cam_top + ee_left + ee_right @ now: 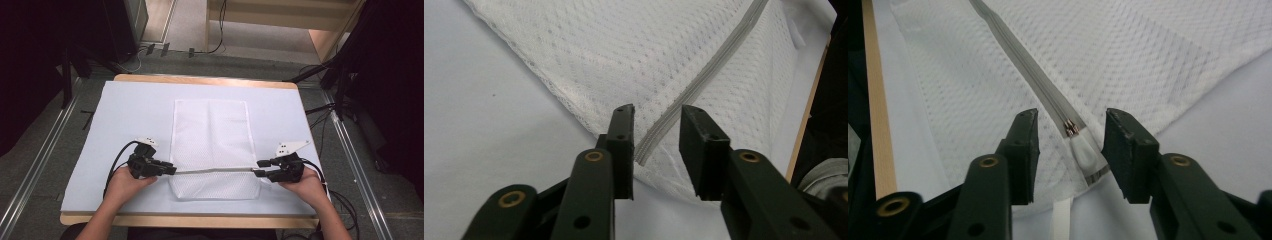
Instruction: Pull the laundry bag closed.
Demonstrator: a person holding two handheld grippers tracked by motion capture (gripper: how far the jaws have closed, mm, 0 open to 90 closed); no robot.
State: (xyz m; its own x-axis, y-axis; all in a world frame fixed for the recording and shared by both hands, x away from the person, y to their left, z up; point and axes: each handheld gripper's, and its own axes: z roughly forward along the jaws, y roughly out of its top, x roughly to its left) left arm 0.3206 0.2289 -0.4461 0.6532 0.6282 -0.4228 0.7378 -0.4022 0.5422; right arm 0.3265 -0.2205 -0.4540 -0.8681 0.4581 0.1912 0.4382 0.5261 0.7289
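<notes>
Where the pale blue table mat lies over the wooden table, a white mesh laundry bag rests flat at its middle, long side running far to near. Its fine honeycomb weave is stitched at the edges, and a grey zipper crosses it left to right near the near end, closed, with a white-capped slider at the right end. The left gripper is released, jaws apart astride the zipper's left end. The right gripper is likewise released, straddling the slider.
</notes>
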